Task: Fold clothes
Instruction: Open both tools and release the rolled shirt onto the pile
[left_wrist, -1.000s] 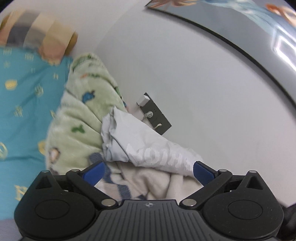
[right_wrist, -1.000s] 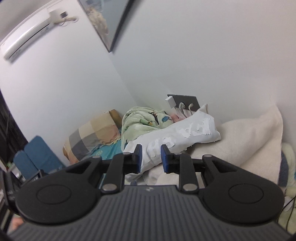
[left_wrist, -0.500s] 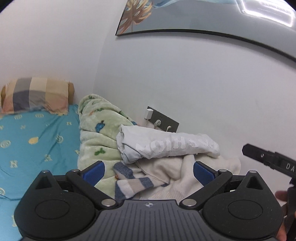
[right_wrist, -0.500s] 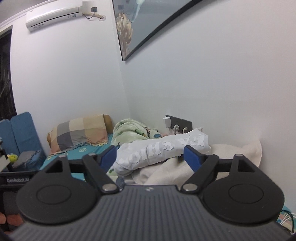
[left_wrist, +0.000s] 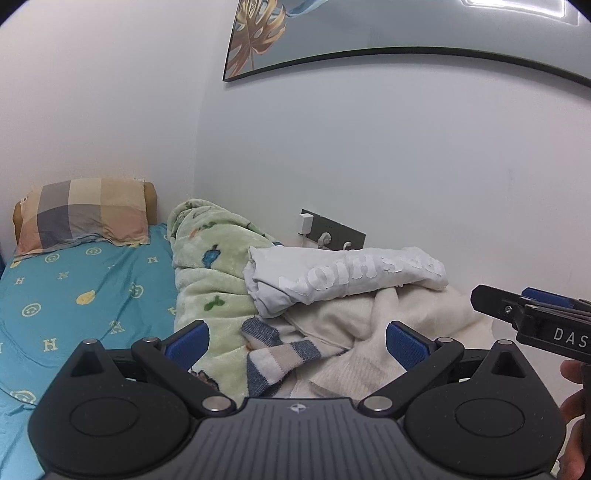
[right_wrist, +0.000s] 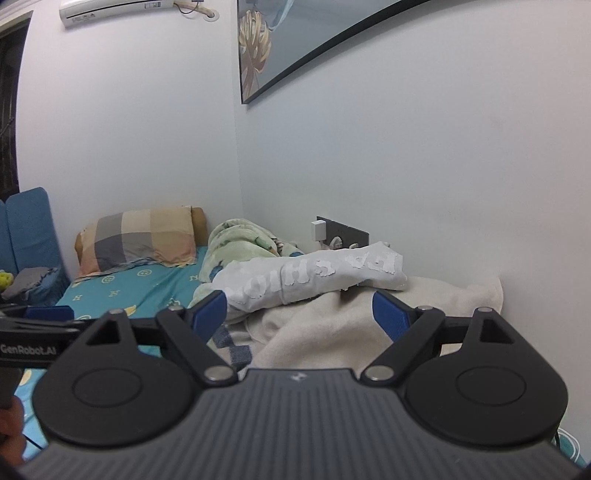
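Observation:
A folded white T-shirt (left_wrist: 343, 277) with white lettering lies on top of a cream towel (left_wrist: 373, 332) at the wall side of the bed; it also shows in the right wrist view (right_wrist: 310, 277), on the towel (right_wrist: 325, 332). My left gripper (left_wrist: 297, 341) is open and empty, held back from the pile. My right gripper (right_wrist: 299, 312) is open and empty, also short of the shirt. The right gripper's side shows at the right edge of the left wrist view (left_wrist: 535, 317).
A green fleece blanket (left_wrist: 210, 273) lies bunched left of the shirt, with a blue-striped cloth (left_wrist: 273, 354) below it. A checked pillow (left_wrist: 81, 214) sits at the head of the teal sheet (left_wrist: 74, 295). A socket strip (left_wrist: 332, 232) is on the wall behind.
My right gripper let go of the white shirt and opened. Both grippers drew back and levelled out, leaving the shirt resting on the towel.

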